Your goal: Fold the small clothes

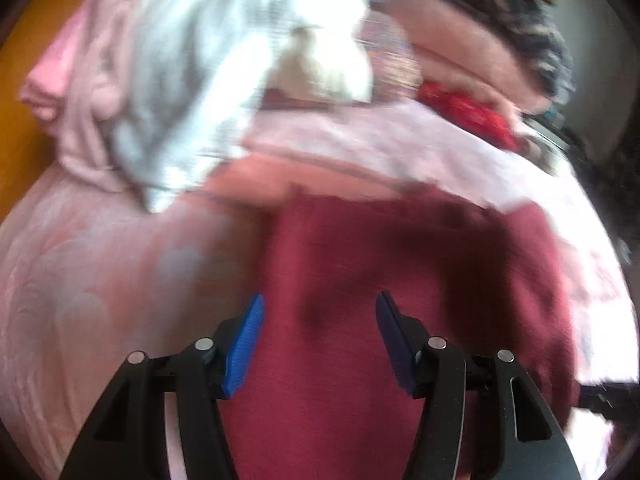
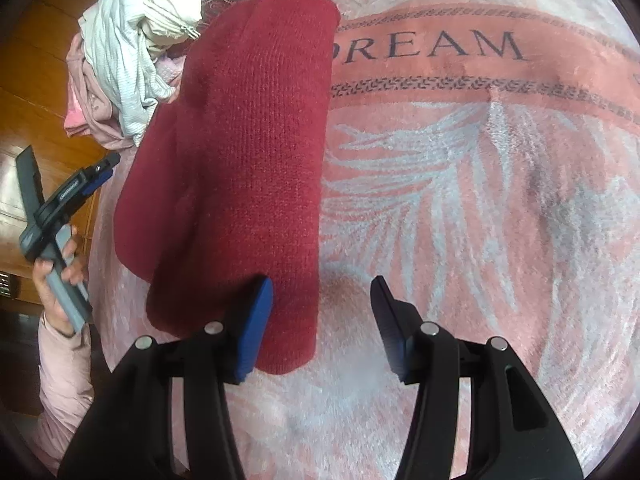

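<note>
A dark red knit garment [image 2: 248,160] lies folded into a long strip on the pink blanket [image 2: 460,200]. My right gripper [image 2: 322,284] hovers open over the strip's near right corner. Its left fingertip [image 2: 264,292] is over the knit and its right one over bare blanket, and neither presses on the cloth. In the blurred left wrist view my left gripper [image 1: 320,304] is open above the same red garment [image 1: 400,280] with nothing between its fingers. From the right wrist view the left gripper [image 2: 92,176] sits off the blanket's left edge, held in a hand [image 2: 56,280].
A heap of unfolded clothes sits at the blanket's far left: a white ribbed piece [image 2: 128,52], pink pieces [image 1: 80,80] and a cream one [image 1: 320,68]. Farther back lie a bright red cloth [image 1: 468,116] and dark patterned fabric [image 1: 520,20]. Wooden floor [image 2: 32,60] borders the left.
</note>
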`<state>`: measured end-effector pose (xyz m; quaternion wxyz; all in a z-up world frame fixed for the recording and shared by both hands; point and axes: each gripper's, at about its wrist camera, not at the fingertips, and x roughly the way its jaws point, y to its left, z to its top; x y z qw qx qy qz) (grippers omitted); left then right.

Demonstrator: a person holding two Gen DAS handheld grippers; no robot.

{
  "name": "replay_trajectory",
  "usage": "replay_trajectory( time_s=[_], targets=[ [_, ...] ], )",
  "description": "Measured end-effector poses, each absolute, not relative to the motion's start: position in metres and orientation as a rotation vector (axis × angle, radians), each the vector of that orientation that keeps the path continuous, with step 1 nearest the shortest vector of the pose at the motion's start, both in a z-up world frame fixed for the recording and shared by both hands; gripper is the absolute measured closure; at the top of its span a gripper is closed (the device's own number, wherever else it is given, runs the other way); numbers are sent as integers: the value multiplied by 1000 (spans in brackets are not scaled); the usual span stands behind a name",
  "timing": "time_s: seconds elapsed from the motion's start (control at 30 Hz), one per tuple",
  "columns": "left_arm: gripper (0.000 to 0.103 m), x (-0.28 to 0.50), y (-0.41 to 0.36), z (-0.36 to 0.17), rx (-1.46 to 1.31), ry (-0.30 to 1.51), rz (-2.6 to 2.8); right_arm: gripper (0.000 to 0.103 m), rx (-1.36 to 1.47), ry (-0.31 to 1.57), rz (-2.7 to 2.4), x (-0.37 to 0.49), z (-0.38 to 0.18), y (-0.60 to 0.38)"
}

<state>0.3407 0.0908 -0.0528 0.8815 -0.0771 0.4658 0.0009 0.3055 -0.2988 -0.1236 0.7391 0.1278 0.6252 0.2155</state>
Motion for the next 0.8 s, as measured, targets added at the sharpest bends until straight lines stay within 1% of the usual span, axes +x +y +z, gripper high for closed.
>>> replay_trajectory(
  time_s=[0.07, 0.1, 0.17, 0.3, 0.4, 0.47, 0.53, 0.6, 0.7, 0.8],
  targets=[
    [38, 338, 64, -54, -164, 1005, -84, 51, 279, 1367, 473, 305, -122, -302],
    [36, 337, 46, -57, -169, 1030, -144, 51, 277, 1365, 471, 303, -122, -305],
    [36, 336, 13, -64, -162, 1077, -232, 51, 284, 1365, 472, 301, -122, -310],
    [35, 343, -25, -81, -171, 1146, -298, 51, 290, 1367, 467, 297, -125, -323],
    [31, 349, -35, -94, -186, 1183, -289, 50, 303, 1366, 467, 295, -126, -331],
    [26, 352, -35, -100, -203, 1196, -278, 50, 305, 1364, 469, 294, -127, -337],
    [23, 353, -32, -101, -231, 1207, -242, 50, 306, 1364, 474, 292, -128, -340],
    [25, 348, -27, -95, -266, 1193, -229, 50, 309, 1364, 475, 291, -128, -344],
    [25, 340, -21, -85, -212, 1151, -171, 50, 308, 1363, 473, 289, -128, -350],
    [25, 342, -14, -86, -209, 1150, -142, 49, 313, 1365, 468, 290, -128, -349]
  ],
)
